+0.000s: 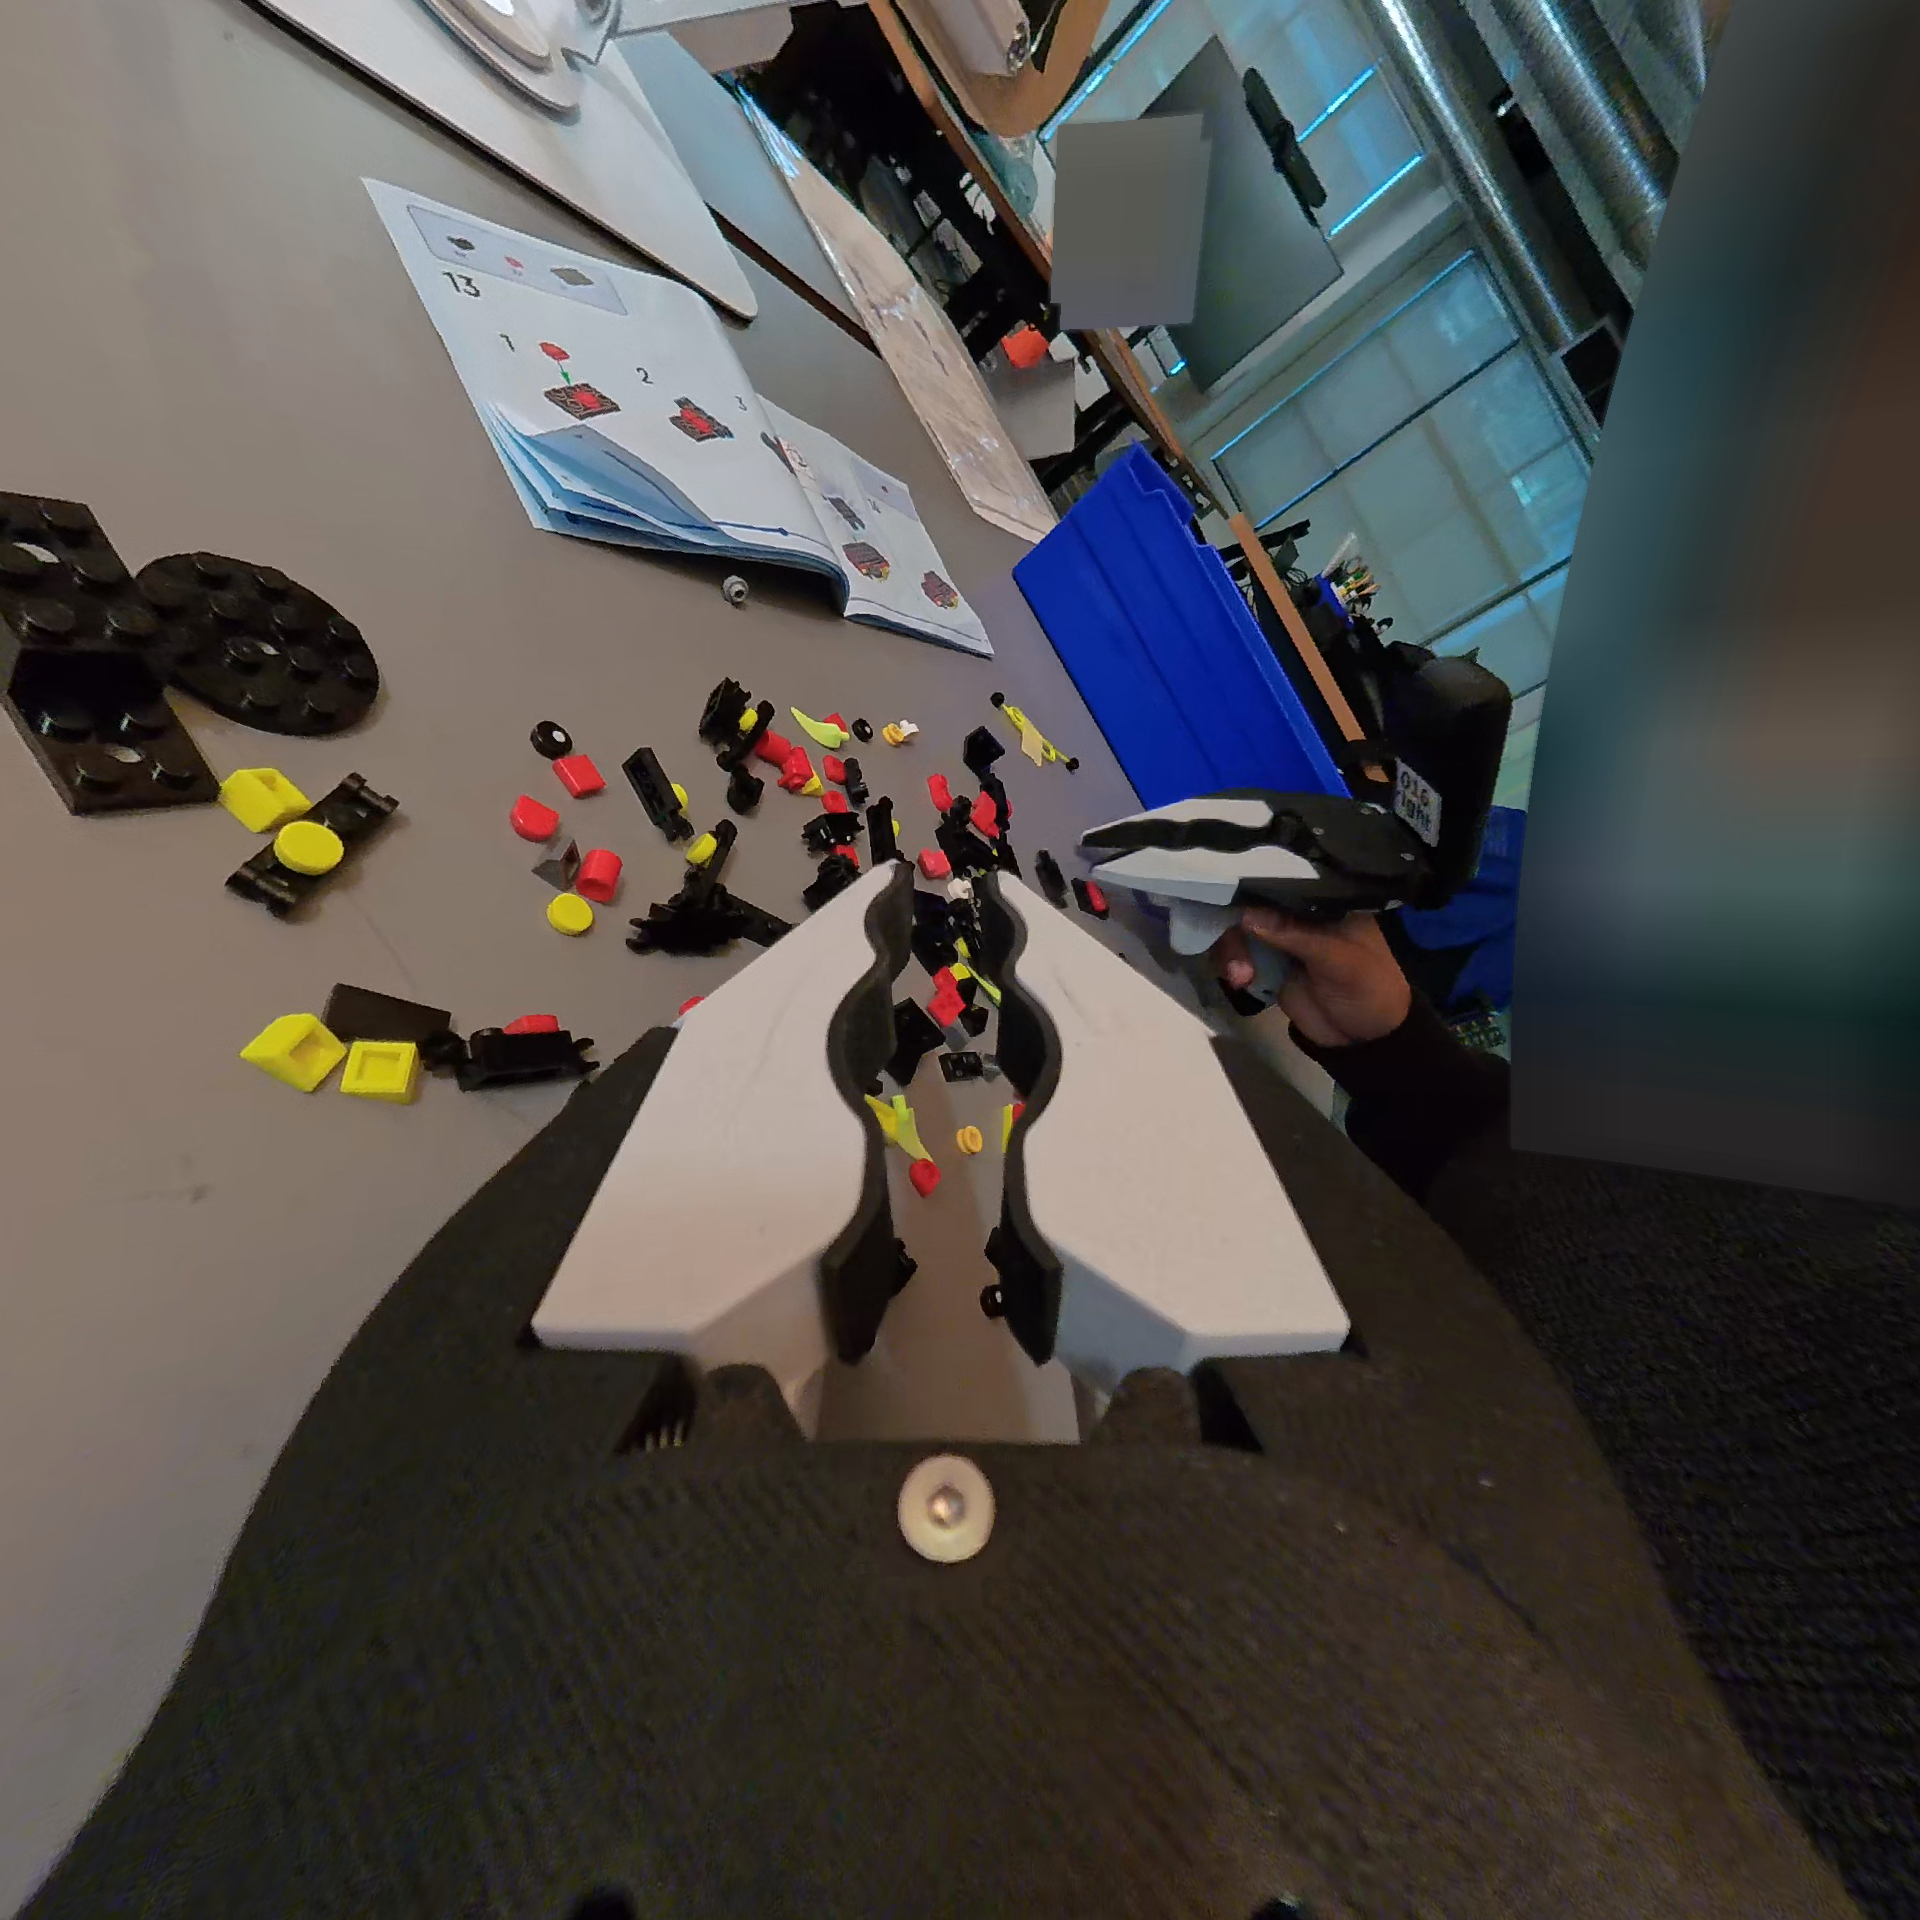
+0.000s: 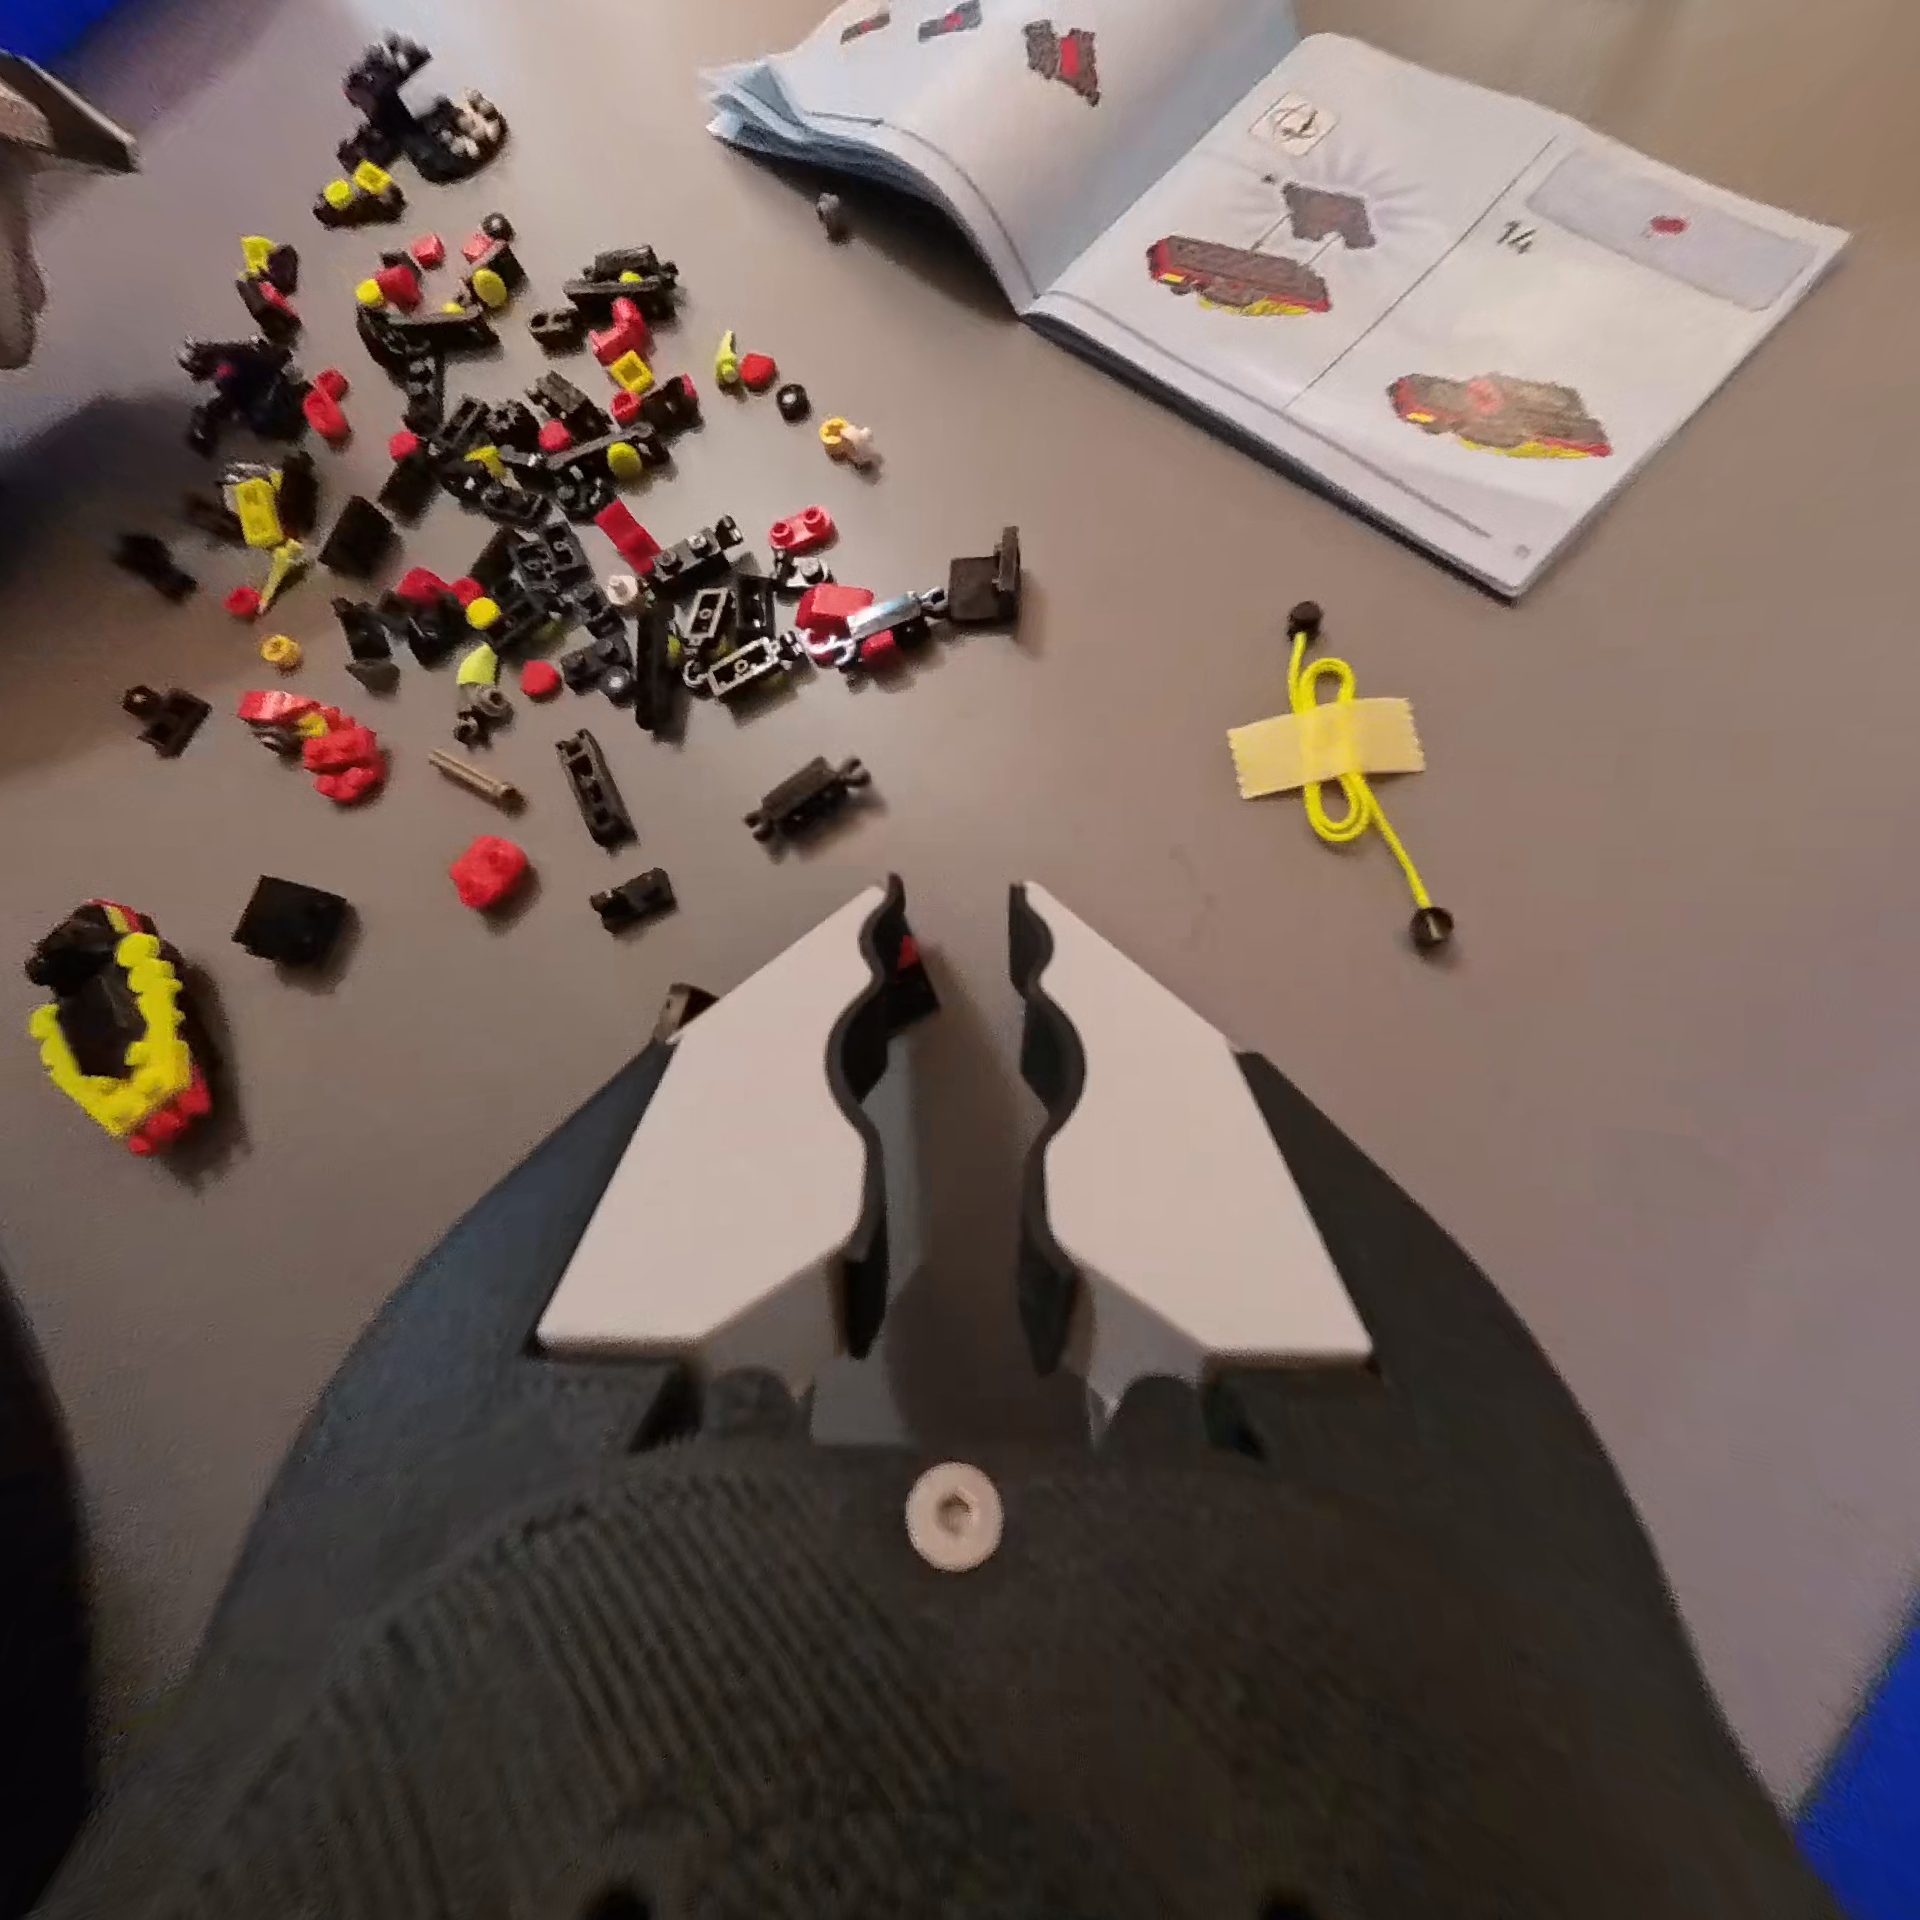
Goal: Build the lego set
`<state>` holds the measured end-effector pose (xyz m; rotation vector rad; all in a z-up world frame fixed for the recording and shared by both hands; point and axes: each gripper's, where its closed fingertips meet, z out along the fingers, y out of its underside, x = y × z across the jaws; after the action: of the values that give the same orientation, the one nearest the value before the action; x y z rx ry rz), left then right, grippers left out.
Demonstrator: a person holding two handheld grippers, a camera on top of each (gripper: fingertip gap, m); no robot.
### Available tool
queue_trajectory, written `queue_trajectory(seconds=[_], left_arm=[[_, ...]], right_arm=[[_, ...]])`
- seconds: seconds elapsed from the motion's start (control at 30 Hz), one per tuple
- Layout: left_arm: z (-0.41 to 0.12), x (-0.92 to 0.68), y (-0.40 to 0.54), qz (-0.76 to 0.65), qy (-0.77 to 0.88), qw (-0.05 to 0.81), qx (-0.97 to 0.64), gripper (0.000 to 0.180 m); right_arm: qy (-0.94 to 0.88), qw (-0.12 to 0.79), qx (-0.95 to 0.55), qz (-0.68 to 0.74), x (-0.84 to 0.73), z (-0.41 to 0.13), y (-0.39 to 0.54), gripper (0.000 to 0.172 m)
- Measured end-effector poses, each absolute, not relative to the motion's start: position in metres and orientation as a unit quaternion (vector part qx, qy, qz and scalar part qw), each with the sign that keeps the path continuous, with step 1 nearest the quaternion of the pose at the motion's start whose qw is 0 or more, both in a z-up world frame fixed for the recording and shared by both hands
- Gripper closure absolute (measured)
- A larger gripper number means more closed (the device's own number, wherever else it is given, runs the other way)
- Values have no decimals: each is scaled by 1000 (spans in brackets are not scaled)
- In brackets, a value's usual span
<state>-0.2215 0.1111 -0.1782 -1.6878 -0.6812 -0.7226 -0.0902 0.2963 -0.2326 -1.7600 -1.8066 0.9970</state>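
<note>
Far left on the grey table (image 1: pixel 208 312): a black studded round plate (image 1: pixel 260 644) and a black rectangular holed plate (image 1: pixel 73 665), laid flat and apart from the rest, likely because they are the largest pieces. Next, a loose scatter of small red, yellow and black plastic bricks (image 1: pixel 790 790), spread thin so that each one shows. My left gripper (image 1: pixel 940 883) hangs above the scatter's near edge with its jaws a narrow slit apart and nothing between them; the bricks seen through the slit lie on the table below. To its right, my right gripper (image 2: pixel 951 894) is low over bare table beside the scatter, jaws parted. A small black-and-red brick (image 2: pixel 902 966) sits close against the inner face of one finger, but the other pad stands clear of it, so it is not gripped. Right of that lies a yellow cord taped in a loop (image 2: pixel 1330 738), taped presumably to stop it unravelling. Beyond, a pale blue instruction booklet (image 2: pixel 1434 312) lies open, face up toward me.
</note>
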Motion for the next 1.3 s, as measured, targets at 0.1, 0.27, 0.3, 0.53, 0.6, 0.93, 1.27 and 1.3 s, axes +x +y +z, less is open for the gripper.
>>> queue_trajectory(seconds=[0.1,0.27,0.3,0.53,0.6,0.93,1.27,1.3], left_arm=[[-177,-222,111,-310,-289,559,-712,169],[-174,-218,111,-325,-288,560,-706,170],[-172,-218,111,-325,-287,561,-705,170],[-169,-214,112,-341,-282,562,-699,169],[-168,-212,113,-347,-281,560,-697,168],[-169,-211,113,-351,-282,559,-696,168],[-169,-211,113,-351,-283,558,-696,169],[-169,-211,113,-352,-283,558,-696,169]], right_arm=[[-637,196,-625,406,-84,-220,291,144],[-678,132,-587,422,-72,-228,270,83],[-690,140,-577,414,-71,-229,270,83],[-732,163,-537,386,-75,-235,262,115],[-731,161,-531,397,-81,-234,255,125],[-708,266,-552,352,-110,-226,272,153],[-713,150,-455,512,-97,-196,207,146],[-726,153,-450,497,-97,-201,204,146]])
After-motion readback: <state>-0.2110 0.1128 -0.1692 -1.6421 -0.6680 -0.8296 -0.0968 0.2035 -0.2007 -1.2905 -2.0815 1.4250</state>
